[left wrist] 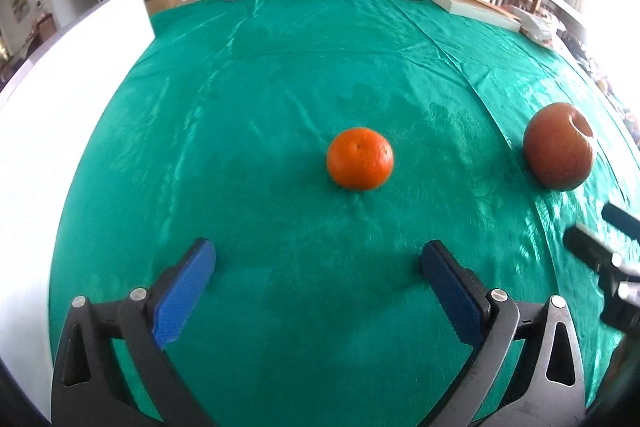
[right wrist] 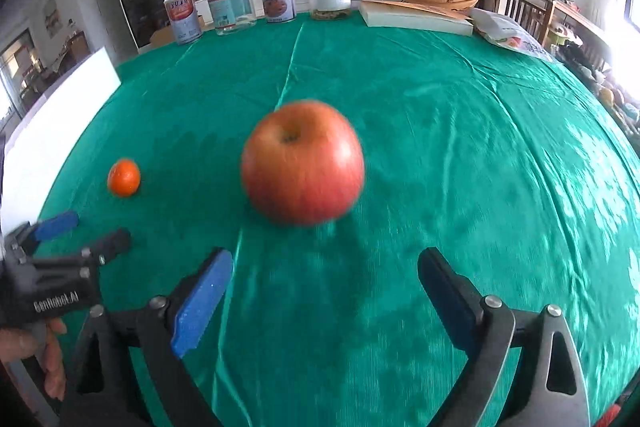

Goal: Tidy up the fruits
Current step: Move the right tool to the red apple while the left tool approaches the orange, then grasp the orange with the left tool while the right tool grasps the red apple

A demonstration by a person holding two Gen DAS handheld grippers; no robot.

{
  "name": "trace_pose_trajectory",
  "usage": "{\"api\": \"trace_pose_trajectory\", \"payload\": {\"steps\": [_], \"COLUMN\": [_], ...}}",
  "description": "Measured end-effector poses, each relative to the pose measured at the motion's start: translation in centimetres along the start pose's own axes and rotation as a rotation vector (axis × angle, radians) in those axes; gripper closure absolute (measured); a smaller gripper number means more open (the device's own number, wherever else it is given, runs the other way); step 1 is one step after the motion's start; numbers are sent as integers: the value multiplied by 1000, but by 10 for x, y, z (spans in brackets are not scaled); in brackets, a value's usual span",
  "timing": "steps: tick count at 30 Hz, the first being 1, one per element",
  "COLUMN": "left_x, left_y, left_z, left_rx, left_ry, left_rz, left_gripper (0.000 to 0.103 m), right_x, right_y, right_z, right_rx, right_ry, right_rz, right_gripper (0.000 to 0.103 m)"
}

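sitting on the green cloth are an orange and, well off to its right, a red apple. the left gripper is hanging spread wide just short of the orange, nothing between its blue pads. the right gripper is standing spread too, empty, with the apple lying ahead of its fingers, untouched.

Red apple on green table, blurred, ahead of right claw. Claw wide, empty. Orange far left.
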State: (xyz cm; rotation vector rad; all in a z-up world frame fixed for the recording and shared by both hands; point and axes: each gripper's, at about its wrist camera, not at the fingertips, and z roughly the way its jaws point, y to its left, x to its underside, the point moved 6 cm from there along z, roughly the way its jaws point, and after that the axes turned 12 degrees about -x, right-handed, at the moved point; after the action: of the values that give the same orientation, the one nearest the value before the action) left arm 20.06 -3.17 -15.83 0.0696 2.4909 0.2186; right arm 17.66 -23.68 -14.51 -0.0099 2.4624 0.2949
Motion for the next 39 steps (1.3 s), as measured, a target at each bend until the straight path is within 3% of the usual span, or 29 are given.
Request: {"api": "trace_pose_trajectory", "payload": {"steps": [3,9,32,36,39], "left_x": [6,13,22,23,17], "left_y": [2,3,4,4,13], "left_z": [-3,-8,-15,-16,-22], "left_rx": [-13,-23,-14,27,144], "left_ry": [2,0,-5,0,27], "left_rz": [-19,-30,-24,29,38], "left_gripper": [0,0,0,0,2], "right_x": [19,39,37,36,37], "right_y": [1,1,2,2,1], "right_z": [-2,-13,-12,-11,-13], "right_rx": [36,45,40,33,12], "right_ry": [37,-10,-8,-8,25], "right_rz": [-24,-12,-16,-18,-29], "right_gripper": [2,0,0,0,0]}}
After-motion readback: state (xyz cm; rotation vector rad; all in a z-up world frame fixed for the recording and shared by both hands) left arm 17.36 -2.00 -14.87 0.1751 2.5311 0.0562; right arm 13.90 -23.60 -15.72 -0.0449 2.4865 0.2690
